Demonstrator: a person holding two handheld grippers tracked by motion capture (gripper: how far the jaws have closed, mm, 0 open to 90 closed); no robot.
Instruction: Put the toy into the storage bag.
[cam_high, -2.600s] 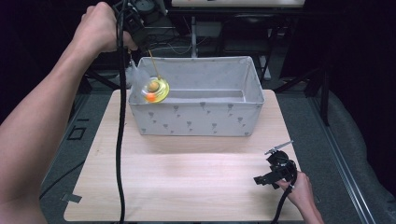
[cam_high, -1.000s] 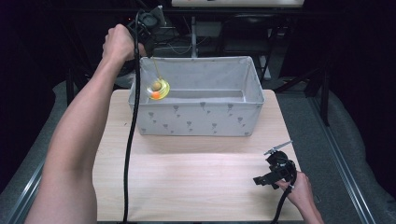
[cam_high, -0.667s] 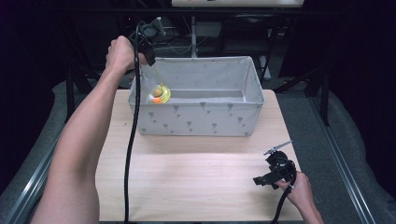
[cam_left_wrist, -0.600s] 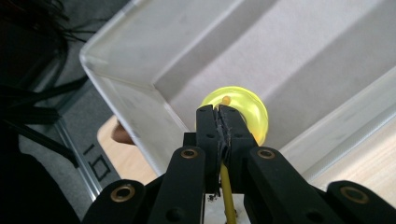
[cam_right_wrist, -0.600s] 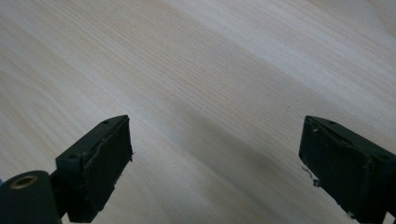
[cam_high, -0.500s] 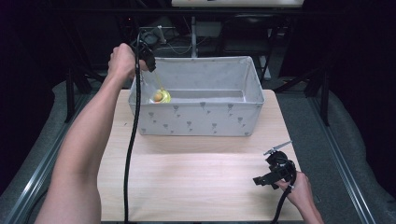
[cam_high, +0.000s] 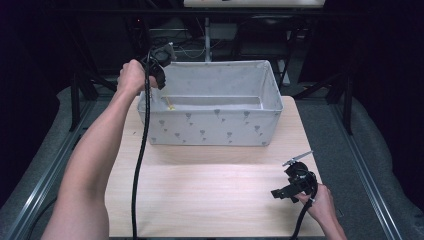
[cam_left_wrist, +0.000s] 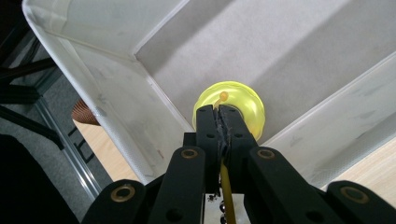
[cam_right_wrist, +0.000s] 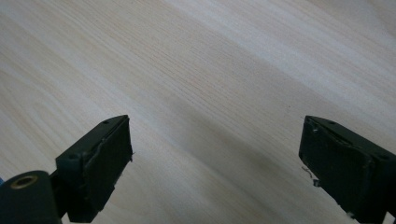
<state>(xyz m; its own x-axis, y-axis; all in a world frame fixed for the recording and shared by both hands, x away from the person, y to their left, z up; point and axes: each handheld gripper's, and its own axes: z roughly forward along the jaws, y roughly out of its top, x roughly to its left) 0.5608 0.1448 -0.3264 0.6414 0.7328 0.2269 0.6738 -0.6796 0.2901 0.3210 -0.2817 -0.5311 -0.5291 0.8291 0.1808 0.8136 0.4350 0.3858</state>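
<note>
While the person leaned over the table (cam_high: 215, 200), I counted one fabric bin (cam_high: 215, 127), one yellow toy (cam_left_wrist: 229, 109), two grippers and two bare forearms coming in from the near edge. One pale wooden top carried it all, with the bin standing toward its far side, grey-white and printed with small dark marks on the front wall. The left gripper (cam_high: 159, 65) hung over the bin's left end, just above the rim, its black cable trailing down along the forearm. Seen along its own jaws, the left gripper (cam_left_wrist: 218, 112) had them pressed together, with only a thin yellow stem or strap caught between the pads; the stem ran down between the jaws toward the body of the tool. Beyond the tips hung the toy, a round, translucent yellow disc with a small knob on its face, inside the bin near the left end and close to the side wall. From above only a sliver of yellow (cam_high: 170, 104) showed there, low against the inner wall. I could not tell whether the toy touched the bin's floor. The right gripper (cam_high: 286, 190) lay well apart from all this, low over the table's near right corner, held in the person's hand. Its jaws were spread wide, with nothing between them but bare wood grain, and its pads (cam_right_wrist: 105, 163) touched nothing.
</note>
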